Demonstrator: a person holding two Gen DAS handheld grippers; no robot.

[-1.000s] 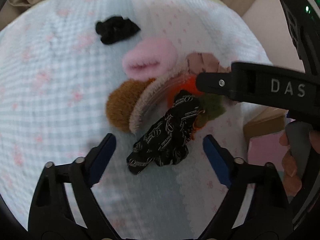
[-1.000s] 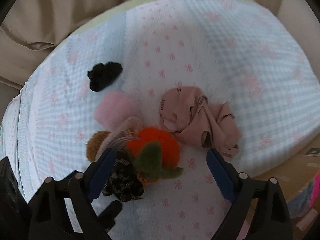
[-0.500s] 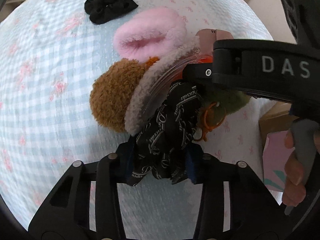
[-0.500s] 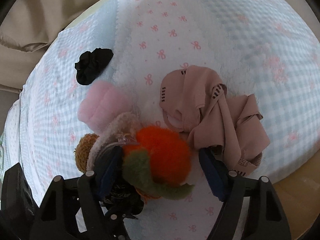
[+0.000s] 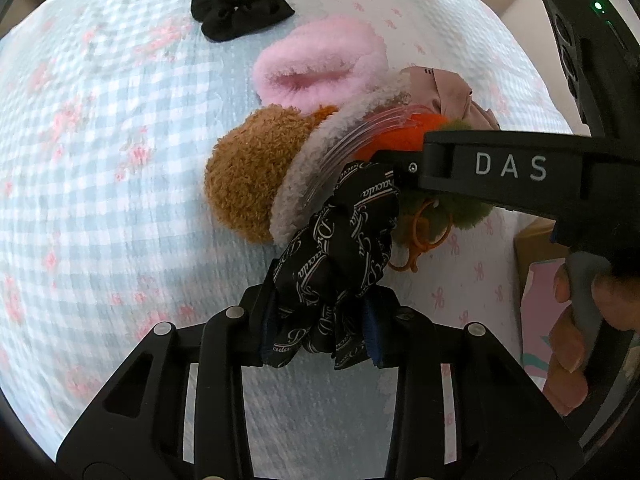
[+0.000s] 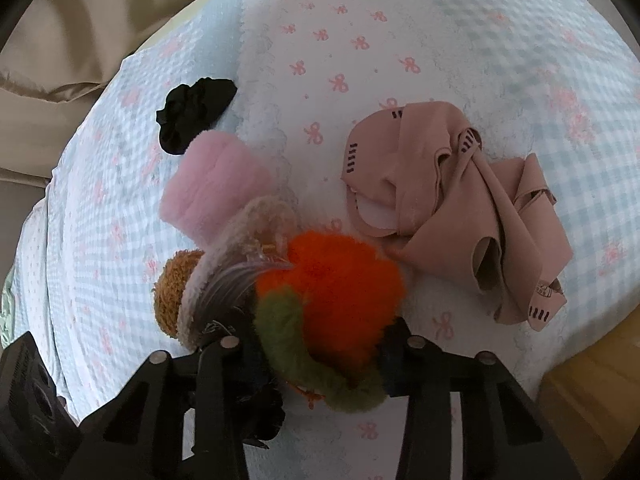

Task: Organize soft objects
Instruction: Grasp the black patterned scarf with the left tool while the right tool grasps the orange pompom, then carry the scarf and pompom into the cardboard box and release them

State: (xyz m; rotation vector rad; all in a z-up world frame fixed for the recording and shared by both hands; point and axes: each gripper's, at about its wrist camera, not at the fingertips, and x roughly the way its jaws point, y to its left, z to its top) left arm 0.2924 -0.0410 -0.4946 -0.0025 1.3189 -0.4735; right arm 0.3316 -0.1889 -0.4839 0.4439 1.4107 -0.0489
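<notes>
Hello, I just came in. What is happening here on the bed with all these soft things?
A person is sorting soft items on a checked blanket with two hand-held tools. The left tool is shut on a black printed scrunchie. The right tool is closed around an orange and green plush toy. Both items sit in one pile with a brown fluffy piece and a pink fluffy scrunchie. A plain black scrunchie and a beige garment lie apart.

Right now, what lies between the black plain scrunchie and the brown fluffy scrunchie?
The pink fluffy scrunchie lies between the black plain scrunchie and the brown fluffy scrunchie. The left wrist view shows it best.
</notes>
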